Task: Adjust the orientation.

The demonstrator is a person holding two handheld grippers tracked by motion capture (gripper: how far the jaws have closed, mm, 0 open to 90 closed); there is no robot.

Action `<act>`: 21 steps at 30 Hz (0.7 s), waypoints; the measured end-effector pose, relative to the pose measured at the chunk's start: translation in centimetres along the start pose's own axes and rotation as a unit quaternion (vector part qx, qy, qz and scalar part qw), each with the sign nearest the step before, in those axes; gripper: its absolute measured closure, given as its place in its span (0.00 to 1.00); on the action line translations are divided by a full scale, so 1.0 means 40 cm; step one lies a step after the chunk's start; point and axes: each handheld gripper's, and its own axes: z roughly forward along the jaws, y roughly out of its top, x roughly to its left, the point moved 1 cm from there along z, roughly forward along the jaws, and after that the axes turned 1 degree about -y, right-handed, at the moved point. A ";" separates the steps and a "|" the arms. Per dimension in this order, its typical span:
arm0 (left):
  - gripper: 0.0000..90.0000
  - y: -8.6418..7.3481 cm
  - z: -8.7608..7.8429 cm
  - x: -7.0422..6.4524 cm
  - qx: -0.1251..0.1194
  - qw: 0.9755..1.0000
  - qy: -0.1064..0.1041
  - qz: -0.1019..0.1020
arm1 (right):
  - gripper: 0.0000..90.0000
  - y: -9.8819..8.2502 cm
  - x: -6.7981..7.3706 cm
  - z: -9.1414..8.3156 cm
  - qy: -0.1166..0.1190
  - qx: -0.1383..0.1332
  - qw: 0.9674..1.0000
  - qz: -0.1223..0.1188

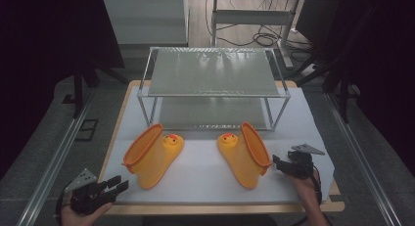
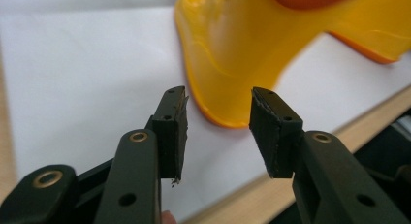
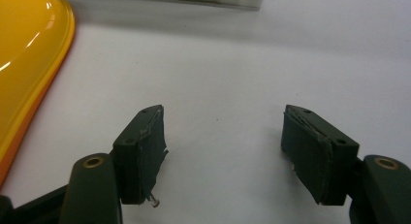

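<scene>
**benchrat:** White sheet over a wooden desk (image 1: 313,206), dark room behind, cables on the floor out back. Two yellow duck-faced rain boots lie on their sides near the front half of the desk. The left boot (image 1: 149,157) has its orange-rimmed opening toward the left edge; the right boot (image 1: 246,155) mirrors it, opening toward the right edge. Both duck toes point at the middle, well apart from each other.

**ducttape_dan:** And the grippers?

**benchrat:** The left gripper (image 1: 119,185) sits at the front left corner, jaws spread wide with nothing between them. In the left gripper view the left boot's sole end (image 2: 228,64) is just beyond the pads (image 2: 172,129), not touching. The right gripper (image 1: 277,163) is by the right boot's opening, also gaping and empty; the rim (image 3: 34,73) passes off to one side of it.

**ducttape_dan:** Beyond those?

**benchrat:** A two-tier metal shelf rack (image 1: 211,72) along the back of the desk, both tiers bare.

**ducttape_dan:** What's the risk if they go on the rack?

**benchrat:** My guess: soft, glossy rubber. Pinch the curved sole and it could squirt out; pinch the thin rim and the boot may droop and swing. The right gripper isn't lined up with that rim yet either, so closing now would catch air. The lower tier looks tight, so a boot could clip the top frame.
</scene>
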 end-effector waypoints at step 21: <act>0.52 0.059 0.031 0.029 -0.016 1.000 0.022 -0.007 | 0.50 0.000 0.016 -0.022 0.023 -0.012 0.999 -0.041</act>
